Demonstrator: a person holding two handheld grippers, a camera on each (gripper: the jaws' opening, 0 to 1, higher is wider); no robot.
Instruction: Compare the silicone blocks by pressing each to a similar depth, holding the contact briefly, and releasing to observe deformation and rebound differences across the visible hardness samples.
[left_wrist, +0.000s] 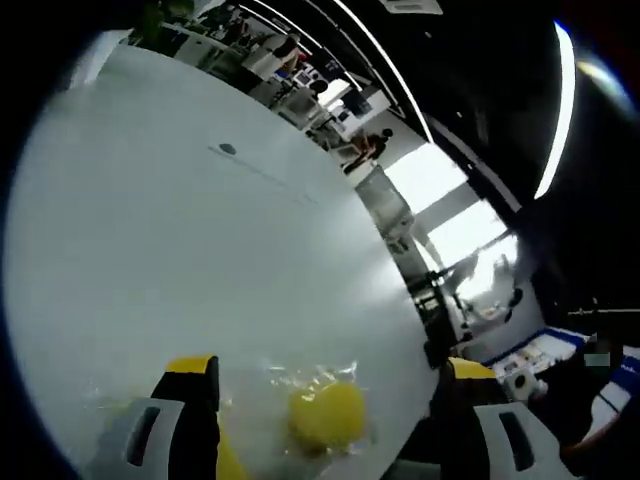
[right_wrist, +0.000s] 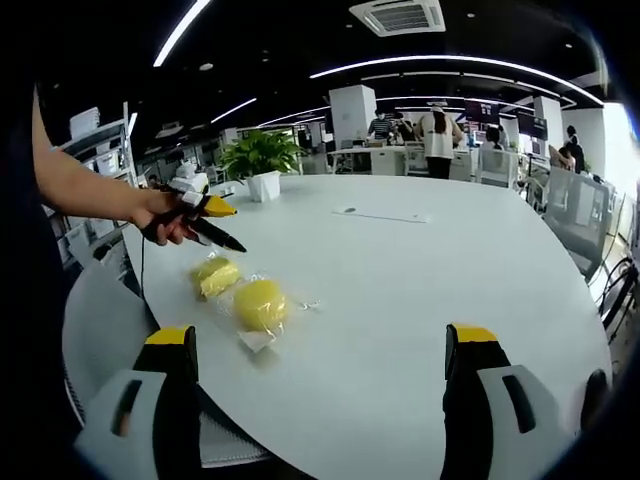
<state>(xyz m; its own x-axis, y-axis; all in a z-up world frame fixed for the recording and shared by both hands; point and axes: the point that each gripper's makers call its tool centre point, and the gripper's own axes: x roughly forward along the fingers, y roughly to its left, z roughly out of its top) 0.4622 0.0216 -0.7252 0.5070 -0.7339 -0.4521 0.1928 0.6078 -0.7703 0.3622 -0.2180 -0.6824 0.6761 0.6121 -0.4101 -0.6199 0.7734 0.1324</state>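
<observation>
Left hand-held gripper (left_wrist: 325, 425) hangs over the round yellow block (left_wrist: 327, 415) in its clear wrap, jaws wide apart and holding nothing; right hand-held gripper (right_wrist: 320, 370) is just as open and empty, well back. Both blocks sit near the white table (right_wrist: 420, 270) edge, the second yellow block (right_wrist: 215, 276) just beside the round one. I'd come straight down, press slowly, then match that depth on the other.

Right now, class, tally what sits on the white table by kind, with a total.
Yellow silicone blocks in clear wrap: 2 (round block, flatter block)
Potted plant: 1
Total: 3
</observation>
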